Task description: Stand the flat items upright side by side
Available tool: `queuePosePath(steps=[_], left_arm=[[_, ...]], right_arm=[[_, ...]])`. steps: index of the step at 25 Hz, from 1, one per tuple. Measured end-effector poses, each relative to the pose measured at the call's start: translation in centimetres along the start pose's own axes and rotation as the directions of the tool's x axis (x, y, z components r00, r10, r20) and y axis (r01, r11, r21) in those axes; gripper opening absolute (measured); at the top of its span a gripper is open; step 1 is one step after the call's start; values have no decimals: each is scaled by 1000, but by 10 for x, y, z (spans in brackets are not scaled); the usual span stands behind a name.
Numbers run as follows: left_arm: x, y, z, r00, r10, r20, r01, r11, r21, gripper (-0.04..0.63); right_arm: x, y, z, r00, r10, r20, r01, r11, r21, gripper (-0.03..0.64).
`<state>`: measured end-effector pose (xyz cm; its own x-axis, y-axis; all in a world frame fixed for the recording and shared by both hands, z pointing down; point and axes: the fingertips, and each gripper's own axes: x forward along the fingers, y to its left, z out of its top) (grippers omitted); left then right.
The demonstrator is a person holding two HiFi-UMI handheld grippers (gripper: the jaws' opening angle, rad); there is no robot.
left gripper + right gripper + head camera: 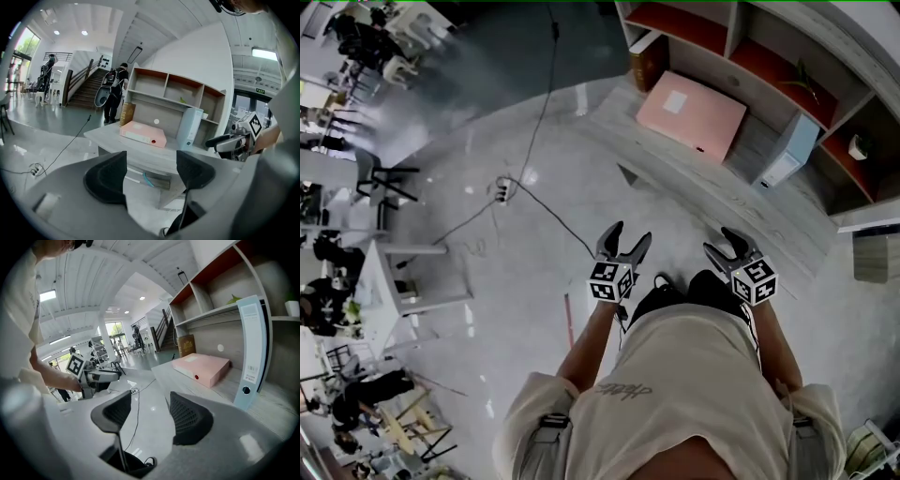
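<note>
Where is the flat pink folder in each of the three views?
Head view: pink folder at upper middle, lying flat.
Left gripper view: pink folder at centre.
Right gripper view: pink folder right of centre.
Shared landmark: upright pale blue binder, standing to its right.

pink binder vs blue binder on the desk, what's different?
Pose: the pink binder lies flat; the blue binder stands upright. Colour: pink binder salmon, blue binder pale blue. Shared: both sit on the desk under the shelves, each spine with a round hole.
</note>
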<state>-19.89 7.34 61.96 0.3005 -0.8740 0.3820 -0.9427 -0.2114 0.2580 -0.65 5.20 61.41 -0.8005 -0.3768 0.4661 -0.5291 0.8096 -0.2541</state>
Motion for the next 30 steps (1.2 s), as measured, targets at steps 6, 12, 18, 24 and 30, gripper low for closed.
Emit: queuePosePath(steps=[6,12,18,24,30], left_arm=[[12,18,-3,999,26,-31,-28,997,-69,351],[53,48,20,995,25,-91,-28,999,-25,353],[121,85,59,994,47,-101,-54,997,-64,353],[193,104,98,993,41,-109,-44,999,-23,351],[235,108,105,991,38,-125,-54,990,-127,350]], right_arm=[[21,-27,13,1000,-13,-22,13,1000,8,258],[75,-74,13,999,-24,-44,27,998,55,258],[132,-130,34,994,-78,-74,76,997,-25,258],[156,-166,66,991,-133,-6,133,991,25,258],[157,-185,64,981,-191,-11,192,978,78,262]])
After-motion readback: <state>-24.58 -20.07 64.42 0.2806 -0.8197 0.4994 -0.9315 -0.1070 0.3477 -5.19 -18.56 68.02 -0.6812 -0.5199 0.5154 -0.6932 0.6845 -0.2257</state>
